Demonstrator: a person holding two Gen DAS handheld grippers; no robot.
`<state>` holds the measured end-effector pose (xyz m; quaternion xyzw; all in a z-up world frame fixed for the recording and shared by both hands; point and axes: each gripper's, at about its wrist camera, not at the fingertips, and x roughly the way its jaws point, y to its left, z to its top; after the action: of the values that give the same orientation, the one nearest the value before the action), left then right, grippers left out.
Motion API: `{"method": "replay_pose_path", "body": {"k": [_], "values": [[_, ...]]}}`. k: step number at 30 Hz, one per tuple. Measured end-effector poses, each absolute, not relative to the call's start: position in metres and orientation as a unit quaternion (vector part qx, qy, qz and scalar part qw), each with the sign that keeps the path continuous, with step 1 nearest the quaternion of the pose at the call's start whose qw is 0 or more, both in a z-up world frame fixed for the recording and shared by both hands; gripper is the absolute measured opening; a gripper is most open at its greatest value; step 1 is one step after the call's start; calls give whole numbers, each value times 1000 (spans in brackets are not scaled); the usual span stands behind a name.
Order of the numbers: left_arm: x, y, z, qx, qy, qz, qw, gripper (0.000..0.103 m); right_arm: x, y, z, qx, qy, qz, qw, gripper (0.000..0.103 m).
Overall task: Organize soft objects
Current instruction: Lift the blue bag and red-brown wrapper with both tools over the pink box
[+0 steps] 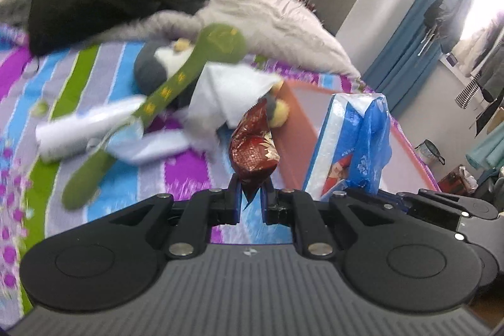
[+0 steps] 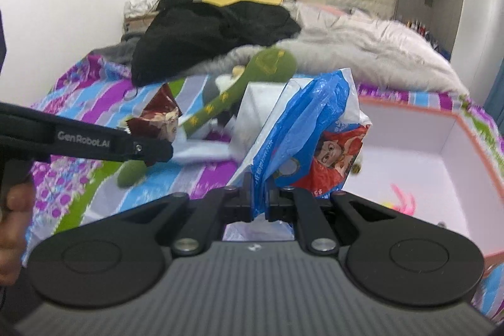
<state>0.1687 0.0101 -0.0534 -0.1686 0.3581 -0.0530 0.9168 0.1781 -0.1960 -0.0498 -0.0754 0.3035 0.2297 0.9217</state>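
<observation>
My left gripper (image 1: 251,194) is shut on the corner of a dark red patterned snack packet (image 1: 253,148), held above the striped bedspread. The packet (image 2: 160,115) and left gripper (image 2: 163,151) also show in the right wrist view. My right gripper (image 2: 259,197) is shut on the edge of a blue-and-white plastic package with a cartoon picture (image 2: 302,131), seen too in the left wrist view as the blue package (image 1: 349,147). On the bed lie a green plush snake (image 1: 176,90), a grey-and-white plush toy (image 1: 157,68), a white cloth (image 1: 233,90) and a white bottle (image 1: 85,128).
An open box (image 2: 453,128) with an orange rim and white inside stands on the right of the bed, with something pink in it. Black clothing (image 2: 214,30) and a pale fluffy blanket (image 2: 371,52) lie at the head of the bed. A hand (image 2: 12,210) holds the left gripper.
</observation>
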Motion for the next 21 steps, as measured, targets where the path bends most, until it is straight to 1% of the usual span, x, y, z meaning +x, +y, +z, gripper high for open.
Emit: {"method": "replay_pose_path", "body": {"k": [6, 14, 17, 21], "values": [[192, -14, -20, -136, 340, -78, 927, 14, 195, -218, -20, -64, 273, 211, 936, 9], [233, -55, 17, -119, 324, -120, 931, 14, 218, -256, 19, -64, 239, 179, 952, 9], [250, -74, 26, -116, 324, -137, 929, 14, 229, -273, 31, -56, 236, 168, 956, 9], [280, -100, 33, -102, 333, -153, 925, 14, 250, -292, 39, -44, 252, 153, 955, 9]]}}
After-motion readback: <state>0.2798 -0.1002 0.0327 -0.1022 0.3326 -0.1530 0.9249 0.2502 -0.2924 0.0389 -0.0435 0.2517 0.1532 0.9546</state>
